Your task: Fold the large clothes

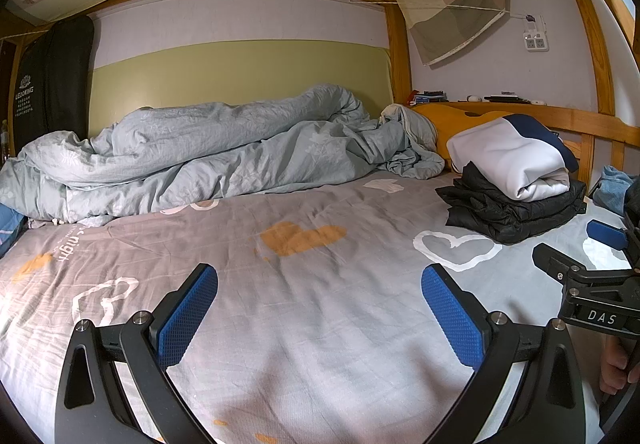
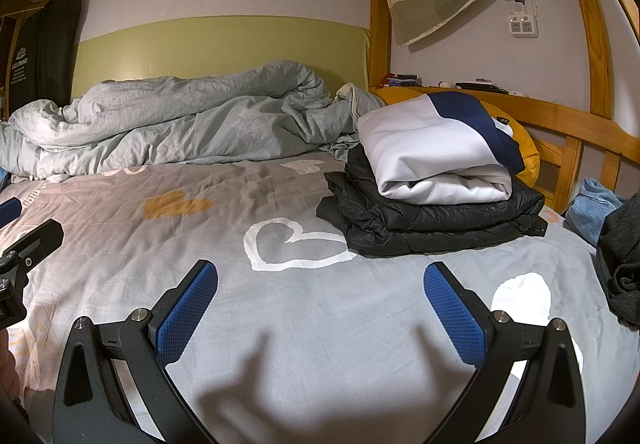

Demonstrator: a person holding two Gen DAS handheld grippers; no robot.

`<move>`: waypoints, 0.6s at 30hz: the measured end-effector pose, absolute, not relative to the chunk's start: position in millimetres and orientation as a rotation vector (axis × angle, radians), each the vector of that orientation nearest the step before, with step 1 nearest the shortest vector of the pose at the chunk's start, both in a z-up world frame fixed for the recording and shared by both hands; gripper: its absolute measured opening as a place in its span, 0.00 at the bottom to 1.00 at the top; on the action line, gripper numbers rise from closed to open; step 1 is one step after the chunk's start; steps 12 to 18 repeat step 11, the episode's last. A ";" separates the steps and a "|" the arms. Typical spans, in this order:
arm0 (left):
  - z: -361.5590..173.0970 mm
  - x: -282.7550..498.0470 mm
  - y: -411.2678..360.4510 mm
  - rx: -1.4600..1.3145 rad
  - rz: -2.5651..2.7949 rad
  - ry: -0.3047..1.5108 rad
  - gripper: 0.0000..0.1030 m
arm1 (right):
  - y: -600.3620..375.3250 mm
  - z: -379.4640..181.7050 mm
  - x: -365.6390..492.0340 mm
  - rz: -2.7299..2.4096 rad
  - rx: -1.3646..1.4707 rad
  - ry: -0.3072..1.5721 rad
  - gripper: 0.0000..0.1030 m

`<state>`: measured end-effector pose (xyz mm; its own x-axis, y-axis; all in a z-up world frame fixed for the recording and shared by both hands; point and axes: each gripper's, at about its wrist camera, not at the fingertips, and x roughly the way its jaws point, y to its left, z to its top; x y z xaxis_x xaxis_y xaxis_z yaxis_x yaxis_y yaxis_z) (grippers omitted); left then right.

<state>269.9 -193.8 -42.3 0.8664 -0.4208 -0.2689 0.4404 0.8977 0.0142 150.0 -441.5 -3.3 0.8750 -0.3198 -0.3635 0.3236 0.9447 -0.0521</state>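
Note:
A folded white and navy garment (image 2: 436, 148) lies on top of a folded black puffer jacket (image 2: 432, 216) at the right side of the bed; the same pile shows in the left wrist view as white garment (image 1: 508, 156) on black jacket (image 1: 512, 212). A dark grey garment (image 2: 620, 264) lies crumpled at the far right edge, with a light blue cloth (image 2: 592, 208) behind it. My left gripper (image 1: 320, 308) hovers open over the bare sheet, holding nothing. My right gripper (image 2: 320, 304) is open too, empty, just in front of the pile.
The grey sheet (image 2: 224, 244) with heart prints covers the bed. A rumpled pale blue duvet (image 1: 192, 156) lies along the back wall. A wooden rail and shelf (image 2: 560, 124) with small items bound the right side. An orange pillow (image 1: 452, 124) sits behind the pile.

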 end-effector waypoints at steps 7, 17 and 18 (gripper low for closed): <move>-42.2 269.7 -193.9 0.079 -0.452 0.261 1.00 | -442.0 -3.3 150.4 -0.335 0.010 0.377 0.99; -42.1 269.7 -193.8 0.078 -0.451 0.262 1.00 | -442.2 -3.3 150.4 -0.335 0.011 0.378 0.99; -42.1 269.7 -193.8 0.078 -0.451 0.262 1.00 | -442.2 -3.3 150.4 -0.335 0.011 0.378 0.99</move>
